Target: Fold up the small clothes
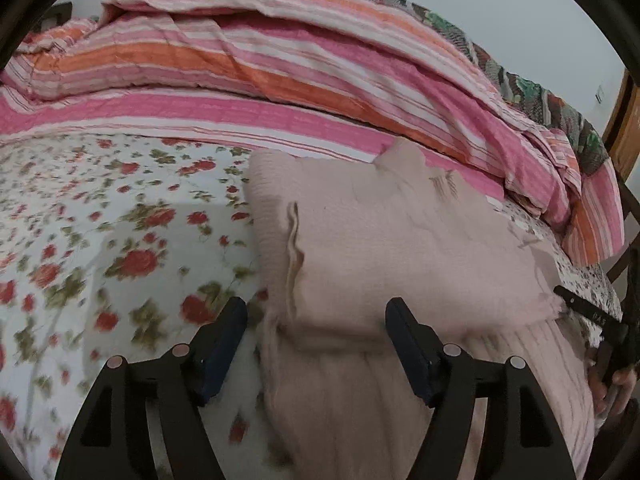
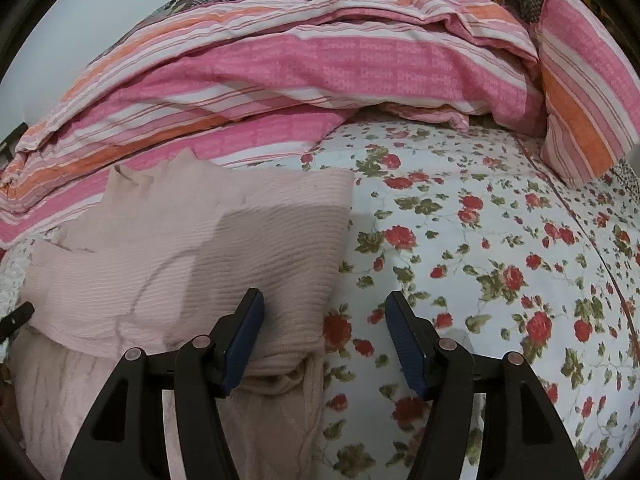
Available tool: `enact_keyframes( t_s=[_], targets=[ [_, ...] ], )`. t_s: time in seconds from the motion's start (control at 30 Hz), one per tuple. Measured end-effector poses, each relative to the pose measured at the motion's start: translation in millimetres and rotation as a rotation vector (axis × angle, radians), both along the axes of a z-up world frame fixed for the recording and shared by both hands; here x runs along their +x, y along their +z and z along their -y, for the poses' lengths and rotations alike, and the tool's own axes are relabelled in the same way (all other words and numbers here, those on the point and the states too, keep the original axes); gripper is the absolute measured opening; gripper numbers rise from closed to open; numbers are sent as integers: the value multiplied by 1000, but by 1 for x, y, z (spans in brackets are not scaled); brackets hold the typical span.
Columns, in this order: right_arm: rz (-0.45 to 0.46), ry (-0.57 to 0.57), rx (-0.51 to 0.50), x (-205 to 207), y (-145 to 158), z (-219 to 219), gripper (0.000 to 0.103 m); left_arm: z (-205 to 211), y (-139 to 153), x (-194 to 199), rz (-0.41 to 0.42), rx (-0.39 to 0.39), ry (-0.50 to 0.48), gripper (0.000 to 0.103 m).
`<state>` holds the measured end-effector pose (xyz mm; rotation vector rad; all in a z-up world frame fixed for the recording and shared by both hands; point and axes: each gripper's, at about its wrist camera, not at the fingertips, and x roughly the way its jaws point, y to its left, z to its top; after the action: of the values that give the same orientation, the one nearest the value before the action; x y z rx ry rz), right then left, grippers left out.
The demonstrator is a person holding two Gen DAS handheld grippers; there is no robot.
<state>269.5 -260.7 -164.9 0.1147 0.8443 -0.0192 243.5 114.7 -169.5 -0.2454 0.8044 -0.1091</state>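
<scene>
Floral bedsheet (image 2: 500, 240) with striped quilt (image 2: 320, 64) heaped behind; risk, as I judge it: the soft knit could sag or slide, and the folded-over top layer could spring open if a finger snags an edge. Pink knit garment (image 1: 400, 240) lies folded over on the sheet; left gripper (image 1: 316, 344) spread wide, straddling its near left corner, gripping nothing; right gripper (image 2: 324, 336) also wide, astride its right edge.

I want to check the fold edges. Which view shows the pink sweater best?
The left wrist view: the sweater fills the middle, with the folded layer's edges and a seam visible. The right wrist view shows the sweater off to the left, part shadowed.
</scene>
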Motion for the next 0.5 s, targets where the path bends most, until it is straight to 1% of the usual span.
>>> enact_keyframes(
  t_s=[0.07,0.13,0.23,0.33,0.37,0.43,0.5],
  targets=[
    [-5,17,18,-15,7,2,62,0,4,-15,2,27,-11,70],
    [16,29,16,-40,12,2,63,3,6,-34,15,49,-52,70],
    [37,30,-33,-78,10,0,65,8,6,-61,30,101,-79,70],
    [81,12,-64,-117,4,2,65,13,5,-83,46,128,-88,70],
    [95,11,-65,-127,4,3,65,14,6,-90,54,126,-86,70],
    [115,4,-64,-149,6,6,65,13,7,-104,69,90,-93,70],
    [121,-4,-39,-167,8,11,65,14,7,-114,59,54,-99,70]
  ],
)
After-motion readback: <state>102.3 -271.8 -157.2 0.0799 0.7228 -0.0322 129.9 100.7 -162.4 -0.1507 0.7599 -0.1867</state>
